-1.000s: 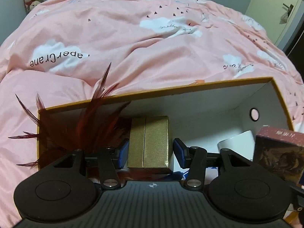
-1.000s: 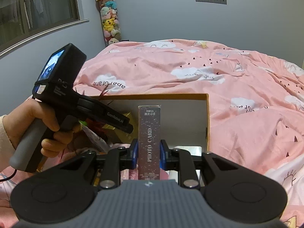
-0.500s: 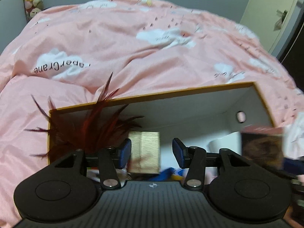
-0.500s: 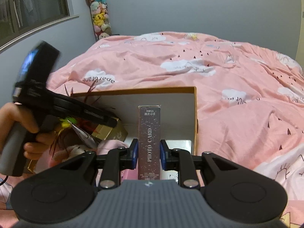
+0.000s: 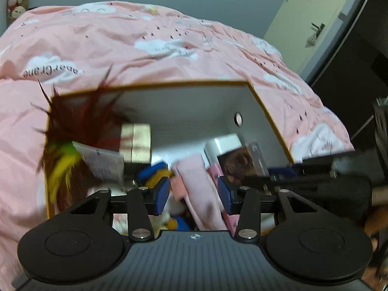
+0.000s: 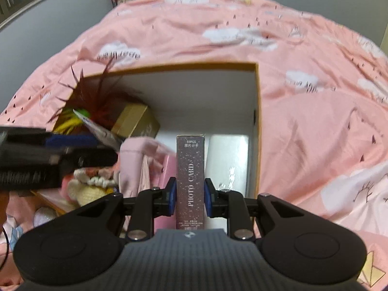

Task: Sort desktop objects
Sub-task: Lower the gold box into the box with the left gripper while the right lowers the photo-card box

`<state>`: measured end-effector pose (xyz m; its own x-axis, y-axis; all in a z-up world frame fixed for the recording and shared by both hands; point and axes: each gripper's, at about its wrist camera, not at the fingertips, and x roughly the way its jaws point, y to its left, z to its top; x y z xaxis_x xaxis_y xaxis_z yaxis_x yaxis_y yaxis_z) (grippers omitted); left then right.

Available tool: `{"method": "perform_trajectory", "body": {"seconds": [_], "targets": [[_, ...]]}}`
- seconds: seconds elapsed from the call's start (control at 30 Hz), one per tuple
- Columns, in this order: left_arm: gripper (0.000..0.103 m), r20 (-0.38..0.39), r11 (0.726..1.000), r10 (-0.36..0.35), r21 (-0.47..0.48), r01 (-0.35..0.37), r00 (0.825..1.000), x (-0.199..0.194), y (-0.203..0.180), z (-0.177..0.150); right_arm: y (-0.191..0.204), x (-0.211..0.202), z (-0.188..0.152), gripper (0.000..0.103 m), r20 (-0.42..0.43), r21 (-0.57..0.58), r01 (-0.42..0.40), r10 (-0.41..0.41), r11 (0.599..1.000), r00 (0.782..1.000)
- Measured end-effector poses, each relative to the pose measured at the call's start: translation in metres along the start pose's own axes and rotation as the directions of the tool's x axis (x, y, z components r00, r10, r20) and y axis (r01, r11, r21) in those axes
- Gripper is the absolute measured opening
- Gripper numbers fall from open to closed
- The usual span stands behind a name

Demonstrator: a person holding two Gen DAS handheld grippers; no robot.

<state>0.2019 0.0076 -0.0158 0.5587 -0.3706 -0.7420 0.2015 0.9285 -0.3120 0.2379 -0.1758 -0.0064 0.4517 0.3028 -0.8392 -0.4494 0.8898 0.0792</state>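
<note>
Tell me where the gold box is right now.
The gold box sits inside the cardboard box, in its far left corner, right of the dark red feathers and behind the pink cloth.

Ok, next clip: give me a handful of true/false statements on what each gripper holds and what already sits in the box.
1. The right gripper clamps a PHOTO CARD box. True.
2. The left gripper grips the gold box. False: its jaws, which have just been closing, stand open on nothing; the gold box lies farther back in the cardboard box.
3. Dark red feathers stick out of the cardboard box's left corner. True.
4. The cardboard box sits on a wooden desk. False: it rests on a pink duvet.
</note>
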Motion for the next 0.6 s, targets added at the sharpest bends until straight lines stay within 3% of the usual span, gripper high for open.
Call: {"method": "perform_trajectory", "body": {"seconds": [0.37, 0.6], "targets": [[0.045, -0.042, 0.998, -0.054, -0.016, 0.053, 0.998, 0.012, 0.006, -0.026, 0.005, 0.019, 0.010, 0.024, -0.109, -0.028, 0.042, -0.045, 0.999, 0.993], [0.041, -0.037, 0.993, -0.104, -0.052, 0.102, 0.994, 0.016, 0.011, -0.029, -0.005, 0.019, 0.019, 0.024, -0.158, 0.059, -0.049, 0.058, 0.997, 0.986]]}}
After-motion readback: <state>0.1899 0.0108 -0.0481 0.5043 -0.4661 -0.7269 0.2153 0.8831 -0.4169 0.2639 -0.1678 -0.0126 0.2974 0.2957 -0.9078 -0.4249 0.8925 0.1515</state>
